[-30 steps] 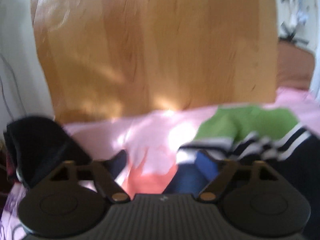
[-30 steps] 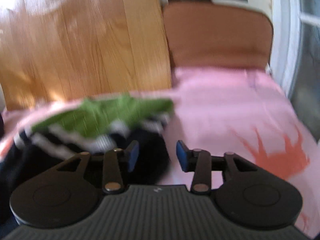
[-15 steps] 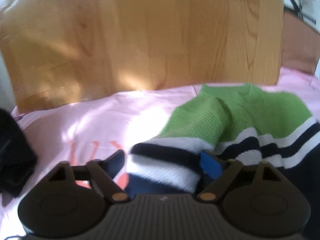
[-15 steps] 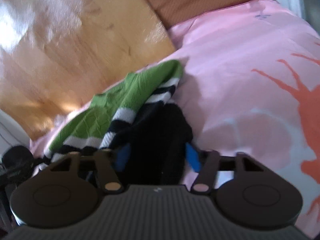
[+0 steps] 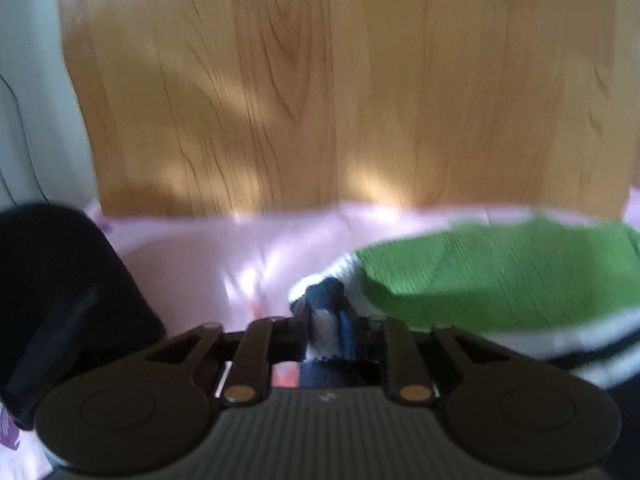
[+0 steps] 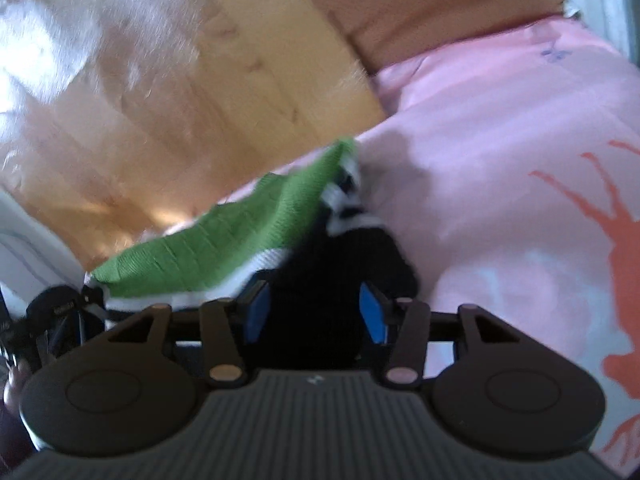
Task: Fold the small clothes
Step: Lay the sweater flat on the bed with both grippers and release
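While the left wrist view is blurring with motion, the left claw (image 5: 326,326) is closing, and its pads are already pinching a bunched end of the small sweater (image 5: 492,276), a striped navy-and-white fold squeezed between them. That green sweater is spreading away to the right across the pink bedsheet (image 5: 200,256), its white and navy bands running along the lower edge. A dark garment (image 5: 60,288) is lying heaped at the left edge of the bedsheet, well apart from the sweater. A wooden headboard (image 5: 340,92) is rising behind the bed.

Seen from the right wrist view, the right claw (image 6: 314,314) is opening, its blue pads (image 6: 256,312) standing apart on either side of the navy part of the sweater (image 6: 224,248); whether they are pressing on the cloth I cannot tell for sure, though a gap seems to be showing beside each pad. The green part is stretching up and leftwards over the pink bedsheet (image 6: 500,152), which is carrying an orange print (image 6: 624,248) at the right. A brown cushion (image 6: 420,4) is leaning beside the wooden headboard (image 6: 192,92). The left claw (image 6: 52,320) is showing dimly at the far left. No containers or readable writing are showing in either view.
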`<move>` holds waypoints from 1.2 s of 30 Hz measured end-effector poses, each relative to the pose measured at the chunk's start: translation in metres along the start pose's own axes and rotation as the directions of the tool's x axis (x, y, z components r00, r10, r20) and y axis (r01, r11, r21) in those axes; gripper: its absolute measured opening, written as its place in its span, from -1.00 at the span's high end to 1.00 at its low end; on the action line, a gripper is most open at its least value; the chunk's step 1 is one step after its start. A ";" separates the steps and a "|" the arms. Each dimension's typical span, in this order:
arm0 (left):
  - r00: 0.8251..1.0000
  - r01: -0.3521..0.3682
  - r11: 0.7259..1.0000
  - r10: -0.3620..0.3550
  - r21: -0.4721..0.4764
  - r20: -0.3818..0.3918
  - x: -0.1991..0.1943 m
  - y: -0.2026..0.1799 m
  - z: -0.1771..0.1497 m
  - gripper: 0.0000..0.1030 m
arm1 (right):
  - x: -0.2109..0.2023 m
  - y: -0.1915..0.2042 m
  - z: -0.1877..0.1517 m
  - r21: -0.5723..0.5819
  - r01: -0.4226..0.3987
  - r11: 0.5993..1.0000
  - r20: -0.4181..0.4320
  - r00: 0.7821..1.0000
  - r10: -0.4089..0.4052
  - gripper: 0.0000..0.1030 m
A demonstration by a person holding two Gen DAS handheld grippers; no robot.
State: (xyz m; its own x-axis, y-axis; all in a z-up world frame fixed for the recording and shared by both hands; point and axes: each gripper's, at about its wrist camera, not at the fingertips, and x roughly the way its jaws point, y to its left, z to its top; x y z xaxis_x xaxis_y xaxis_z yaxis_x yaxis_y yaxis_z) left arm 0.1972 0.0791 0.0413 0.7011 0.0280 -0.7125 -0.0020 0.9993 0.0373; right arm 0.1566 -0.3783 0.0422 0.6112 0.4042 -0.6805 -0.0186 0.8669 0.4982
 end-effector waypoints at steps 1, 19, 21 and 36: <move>0.998 0.057 0.998 -0.056 0.023 -0.041 0.000 0.000 -0.003 0.50 | 0.007 0.003 -0.002 -0.018 0.010 1.000 -0.017 1.000 -0.010 -0.01; 0.983 0.118 0.991 -0.126 -0.070 -0.133 0.098 0.001 0.069 0.30 | -0.005 0.013 0.018 -0.219 0.208 0.953 0.146 0.973 -0.178 0.03; 0.979 0.157 0.987 -0.160 -0.032 -0.127 0.096 -0.014 0.061 0.25 | 0.002 0.024 0.016 -0.241 0.178 0.954 0.154 0.978 -0.143 -0.43; 0.999 -0.029 0.984 0.025 0.177 0.023 0.092 -0.056 0.063 0.75 | 0.011 -0.011 0.056 -0.375 0.746 0.550 0.449 0.665 -0.596 0.94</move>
State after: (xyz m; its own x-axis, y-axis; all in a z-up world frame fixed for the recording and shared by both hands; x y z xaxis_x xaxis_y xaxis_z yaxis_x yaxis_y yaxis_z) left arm 0.3071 0.0240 0.0177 0.7170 0.0526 -0.6951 0.1041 0.9779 0.1815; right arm 0.2078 -0.3996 0.0592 0.7730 -0.3791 -0.5087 0.1490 0.8879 -0.4353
